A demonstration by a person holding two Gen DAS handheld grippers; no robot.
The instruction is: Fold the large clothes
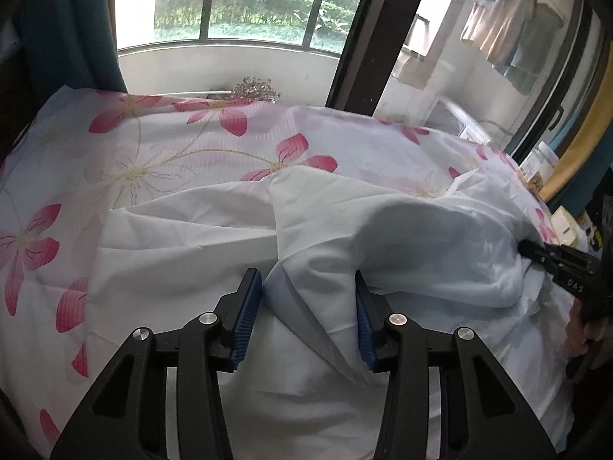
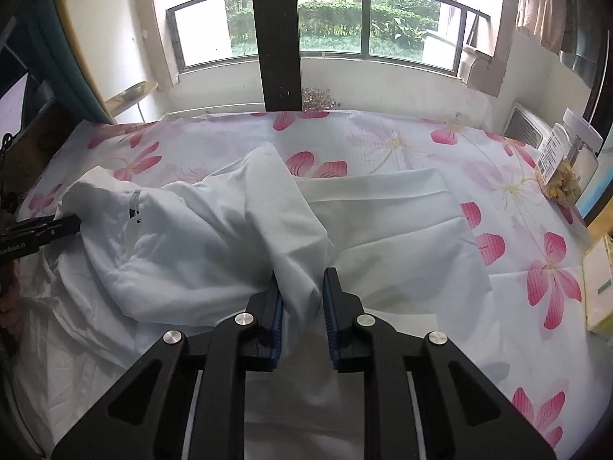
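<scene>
A large white garment (image 1: 237,230) lies crumpled on a table under a pink-flowered cloth (image 1: 153,145). My left gripper (image 1: 308,291) has a raised fold of the garment between its blue pads, with a wide gap between them. My right gripper (image 2: 300,287) has its jaws close around a bunched ridge of the white garment (image 2: 214,230) and lifts it. Each gripper shows at the side of the other view: the right gripper (image 1: 536,253) and the left gripper (image 2: 57,226), both tucked into cloth.
A window with a dark post (image 2: 276,38) stands behind the table. A clear jar (image 2: 571,161) and a yellow-green box (image 2: 601,283) sit at the table's right edge. A white appliance (image 2: 525,126) stands behind on the right. Laundry (image 1: 505,30) hangs outside.
</scene>
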